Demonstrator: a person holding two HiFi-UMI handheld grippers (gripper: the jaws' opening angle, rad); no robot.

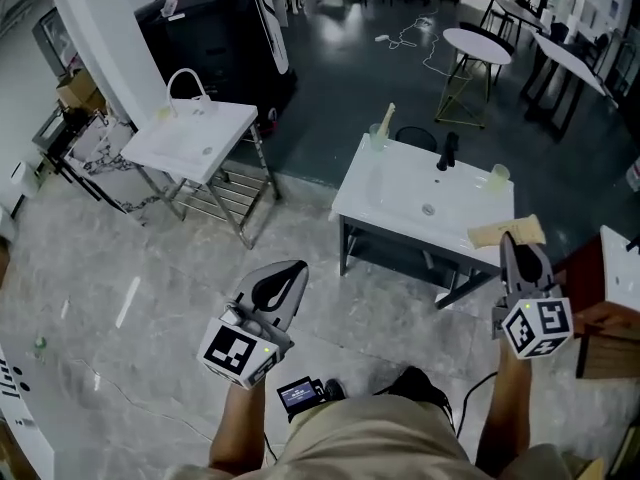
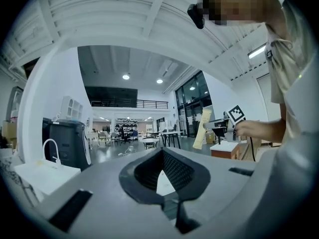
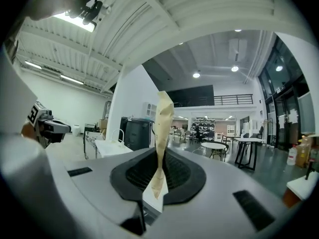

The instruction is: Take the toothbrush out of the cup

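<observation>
While right tongs (image 3: 158, 180) pinch one beige strip (image 3: 163, 118), left tongs (image 2: 162, 176) shut empty; two cups (image 1: 377, 138) (image 1: 499, 176).

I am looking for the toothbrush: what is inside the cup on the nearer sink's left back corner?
A pale stick, likely the toothbrush, stands in the cup, leaning right. Its lower end cannot be made out.

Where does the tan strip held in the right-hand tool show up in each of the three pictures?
Head view: the tan strip lies lower right, at the tip of the right tool, over the near basin.
Left gripper view: right of centre, upright.
Right gripper view: centre, rising from between the jaws.
Shared landmark: the white basin with arched tap, upper left in the head view, lower left in the other two.
</observation>
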